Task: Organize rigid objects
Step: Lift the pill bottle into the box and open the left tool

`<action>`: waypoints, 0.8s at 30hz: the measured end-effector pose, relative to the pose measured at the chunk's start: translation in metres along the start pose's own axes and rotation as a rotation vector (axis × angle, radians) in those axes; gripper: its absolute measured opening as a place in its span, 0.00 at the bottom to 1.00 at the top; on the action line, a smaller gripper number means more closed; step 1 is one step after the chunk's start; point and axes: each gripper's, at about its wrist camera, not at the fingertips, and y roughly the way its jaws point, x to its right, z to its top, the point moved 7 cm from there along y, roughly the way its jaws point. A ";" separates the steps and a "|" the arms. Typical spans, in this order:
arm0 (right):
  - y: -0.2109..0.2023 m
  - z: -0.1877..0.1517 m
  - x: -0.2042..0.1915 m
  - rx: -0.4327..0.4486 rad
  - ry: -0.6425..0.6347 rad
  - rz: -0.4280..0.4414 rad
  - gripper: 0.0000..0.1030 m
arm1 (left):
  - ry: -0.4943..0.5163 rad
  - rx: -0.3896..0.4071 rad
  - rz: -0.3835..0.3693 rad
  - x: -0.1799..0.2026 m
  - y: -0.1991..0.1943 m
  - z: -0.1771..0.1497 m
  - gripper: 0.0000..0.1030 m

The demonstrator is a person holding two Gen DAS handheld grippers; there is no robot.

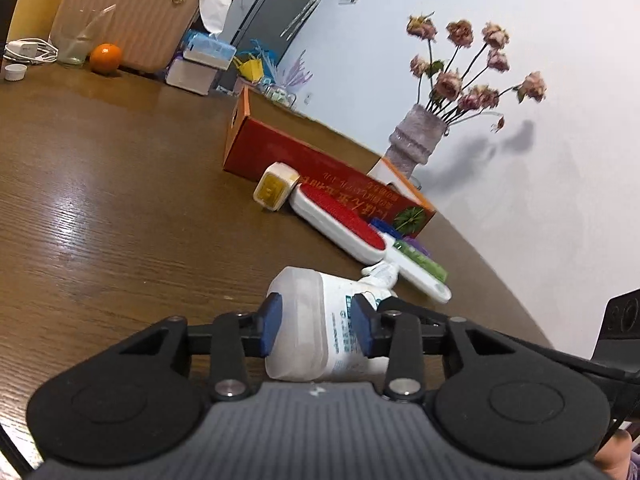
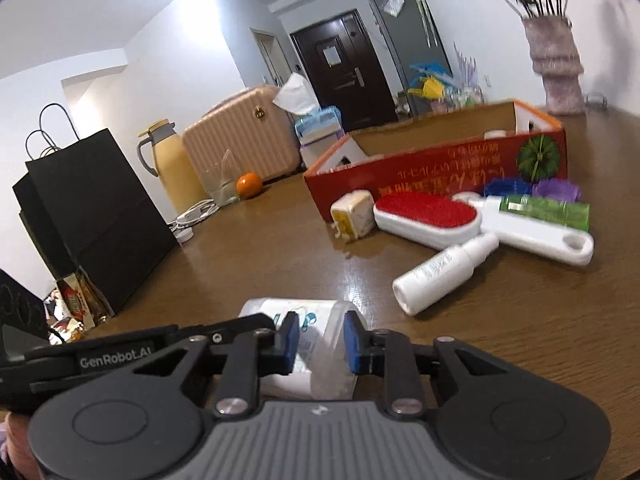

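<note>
**Left wrist view: both tongs closed on one white bottle**

Left wrist view: left tongs point(image 1: 317, 329) pinch the white bottle point(image 1: 308, 320) across its body, blue pads pressed on both sides. Bottle lies on its side on the counter point(image 1: 120, 208), base end toward the open counter. Its near end is hidden under the tongs' housing; label print too small to read.

Right wrist view: right tongs point(image 2: 321, 342) sit narrowed on the same bottle point(image 2: 320, 320) at its clear cap end, pads against the cap. Lower part of the bottle hidden behind the tongs. Left tongs' body cuts in at the left edge.

Beyond, near the wall:
- red box point(image 2: 436, 168), open top, long side facing the tongs; printed text upside down and not legible. Something small and pale inside, mostly hidden by the box wall.
- lint brush point(image 2: 430, 212), red pad up, just in front of the box; its white handle runs over toward a green item, partly covered.
- small cream-and-yellow block point(image 2: 354, 214) beside the brush head; cannot tell what it is.
- spray bottle point(image 2: 440, 272) on its side, nozzle touching the brush handle.
- blue and purple pieces against the box, blurred.

Vase point(image 1: 414, 140) of dried flowers behind the box, blurred in the right view and cut off at the top.
</note>
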 end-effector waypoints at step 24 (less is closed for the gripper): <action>0.099 0.249 0.118 0.138 -0.014 -0.098 0.22 | 0.095 0.001 -0.107 0.065 0.217 0.226 0.33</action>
